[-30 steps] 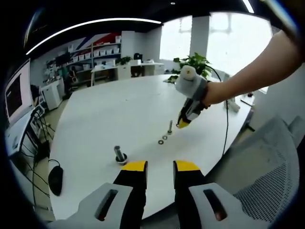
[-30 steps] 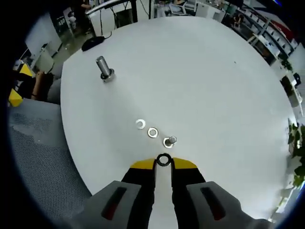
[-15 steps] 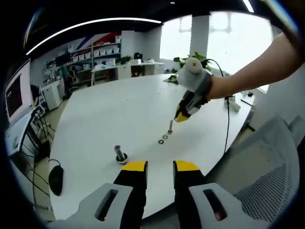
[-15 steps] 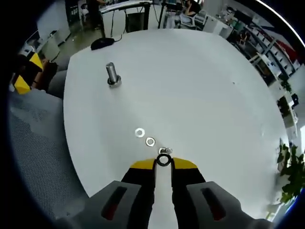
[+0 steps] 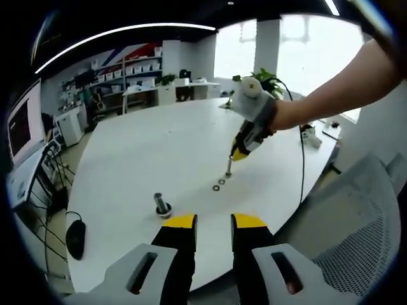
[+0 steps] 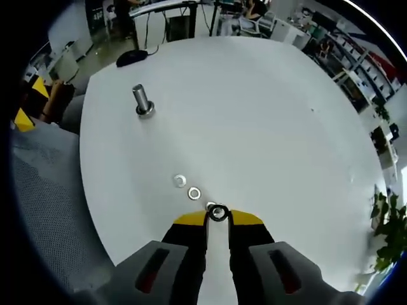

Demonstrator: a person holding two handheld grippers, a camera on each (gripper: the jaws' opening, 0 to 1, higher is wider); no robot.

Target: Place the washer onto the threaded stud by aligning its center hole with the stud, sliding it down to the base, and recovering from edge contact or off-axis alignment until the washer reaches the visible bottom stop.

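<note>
Right gripper view: the right hand-held gripper pinches the washer at its tips, directly over the threaded stud, hiding it. Two loose washers lie just beside. Left gripper view shows that stud upright on the tabletop; the left hand-held gripper stands spread, holding nothing, near a larger bolt.

Right hand-held gripper has moved from beside the small stud to directly over it, dropping closer. Its washer, earlier short of the stud top, now overlaps it in the right gripper view.
</note>
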